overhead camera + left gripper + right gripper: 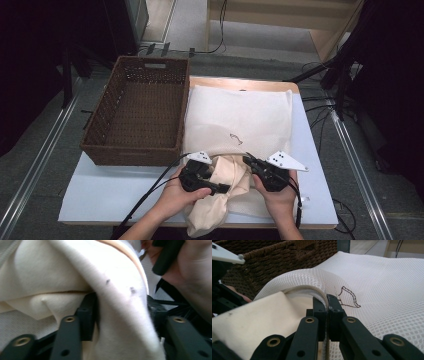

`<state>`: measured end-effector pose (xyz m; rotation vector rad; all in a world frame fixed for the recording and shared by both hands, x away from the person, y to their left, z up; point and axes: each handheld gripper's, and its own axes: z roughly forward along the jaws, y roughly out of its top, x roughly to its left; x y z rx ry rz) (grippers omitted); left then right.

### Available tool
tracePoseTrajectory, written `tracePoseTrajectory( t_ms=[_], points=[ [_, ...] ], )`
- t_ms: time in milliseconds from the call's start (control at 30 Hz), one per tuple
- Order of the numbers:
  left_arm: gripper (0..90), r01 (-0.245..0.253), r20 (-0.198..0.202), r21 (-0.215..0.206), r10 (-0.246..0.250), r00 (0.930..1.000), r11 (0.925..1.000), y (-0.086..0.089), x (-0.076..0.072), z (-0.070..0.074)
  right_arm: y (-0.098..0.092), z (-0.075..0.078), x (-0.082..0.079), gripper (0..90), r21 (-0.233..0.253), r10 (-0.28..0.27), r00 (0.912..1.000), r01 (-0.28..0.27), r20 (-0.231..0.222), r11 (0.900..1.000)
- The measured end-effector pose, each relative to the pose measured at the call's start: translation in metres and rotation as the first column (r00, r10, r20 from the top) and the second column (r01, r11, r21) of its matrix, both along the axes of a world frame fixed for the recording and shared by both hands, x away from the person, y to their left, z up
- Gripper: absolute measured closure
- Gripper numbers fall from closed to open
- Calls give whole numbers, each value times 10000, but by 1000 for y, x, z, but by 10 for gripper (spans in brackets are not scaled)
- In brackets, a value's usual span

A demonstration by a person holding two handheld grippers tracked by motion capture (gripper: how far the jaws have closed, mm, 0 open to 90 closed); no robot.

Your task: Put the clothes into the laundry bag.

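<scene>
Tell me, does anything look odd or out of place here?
Little stands out. The cream garment hangs bunched over the table's near edge, and carries two small dark specks. The wicker basket sits square.

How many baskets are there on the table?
1. The basket stands on the table's left half, beside the mesh bag. The right gripper view shows its wall behind the bag. Nothing seems to hide another.

No legible text, labels or numbers anywhere I look; only a small dark stitched squiggle on the mesh bag (387, 290), unreadable.
</scene>
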<state>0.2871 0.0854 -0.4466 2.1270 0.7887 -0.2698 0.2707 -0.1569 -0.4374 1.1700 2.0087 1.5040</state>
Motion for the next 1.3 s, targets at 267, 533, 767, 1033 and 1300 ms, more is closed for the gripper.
tracePoseTrajectory(
  t_ms=[267, 533, 767, 1033, 1300],
  points=[
    [670, -808, 464, -526, 832, 9954, 9953, -20, 4, 11, -1, 5, -1, 882, 46, 104, 9993, -105, 355, 9999],
    [643, -3155, 1160, -398, 3180, 9410, 9481, -39, 21, 7, -12, 23, -3, 882, 256, -136, 9946, 110, 1024, 9996],
    [371, -2362, 2013, -542, 2423, 9491, 9702, -44, 4, 13, -15, 11, 2, 882, 50, -328, 9973, 325, 653, 9995],
    [440, -1869, 2328, 465, 1713, 9573, 9813, -38, -15, 8, -16, 7, 4, 881, 63, -444, 9976, 441, 529, 9990],
    [727, -2131, 2509, 860, 1858, 9500, 9732, -55, -2, 7, -6, 5, 3, 880, -49, -164, 9987, 166, 493, 9998]
  ],
)
